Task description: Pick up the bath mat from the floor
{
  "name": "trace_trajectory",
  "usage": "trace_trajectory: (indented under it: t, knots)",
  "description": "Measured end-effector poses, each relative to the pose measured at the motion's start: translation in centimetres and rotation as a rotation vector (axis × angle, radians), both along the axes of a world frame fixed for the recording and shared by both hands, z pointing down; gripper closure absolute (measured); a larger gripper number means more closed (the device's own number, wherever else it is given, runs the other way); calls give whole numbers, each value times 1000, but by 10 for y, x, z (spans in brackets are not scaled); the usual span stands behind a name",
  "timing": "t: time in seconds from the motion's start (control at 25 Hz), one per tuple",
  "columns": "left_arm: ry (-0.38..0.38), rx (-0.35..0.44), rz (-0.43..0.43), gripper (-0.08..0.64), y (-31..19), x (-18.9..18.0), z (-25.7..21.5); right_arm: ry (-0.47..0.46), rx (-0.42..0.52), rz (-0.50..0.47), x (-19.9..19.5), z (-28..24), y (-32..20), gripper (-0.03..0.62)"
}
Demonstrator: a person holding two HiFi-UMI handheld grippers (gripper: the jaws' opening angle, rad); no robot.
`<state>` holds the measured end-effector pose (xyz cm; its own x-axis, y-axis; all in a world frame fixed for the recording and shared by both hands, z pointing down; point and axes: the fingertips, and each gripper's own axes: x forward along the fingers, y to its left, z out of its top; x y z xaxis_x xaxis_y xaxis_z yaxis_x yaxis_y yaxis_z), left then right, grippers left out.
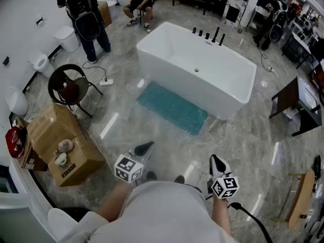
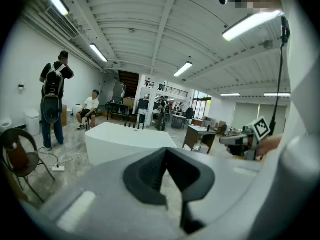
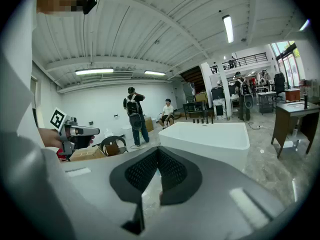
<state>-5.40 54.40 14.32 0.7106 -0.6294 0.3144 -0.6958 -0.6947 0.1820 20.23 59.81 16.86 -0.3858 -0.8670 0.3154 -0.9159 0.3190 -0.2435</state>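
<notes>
On the floor, head view: teal bath mat (image 1: 172,108) lies flat just beside the bathtub (image 1: 197,70), long axis upper-left to lower-right along its near side; left gripper view: left gripper (image 2: 166,153) jaws together, empty; right gripper view: right gripper (image 3: 158,153) closed on nothing

Your left gripper (image 1: 144,148): jaws together, empty, tipped slightly down | your right gripper (image 1: 216,162): jaws together, empty, tipped slightly down

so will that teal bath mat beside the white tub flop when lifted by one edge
Probably floppy: the teal nubby bath mat lies thin and flat, so a lifted edge should drape, and it looks light. On the glossy marble floor it may slide if pushed.
</notes>
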Motion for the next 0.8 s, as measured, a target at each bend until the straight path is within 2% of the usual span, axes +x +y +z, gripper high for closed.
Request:
trace_trajectory:
  t: [0.4,0.8]
  knots:
    - [2,-9,13,558,-5,-7,5,0,-1,10,-9,1,-3,586]
    - [3,-25,39,558,-11,-32,12,3,-7,31,-36,2,-8,586]
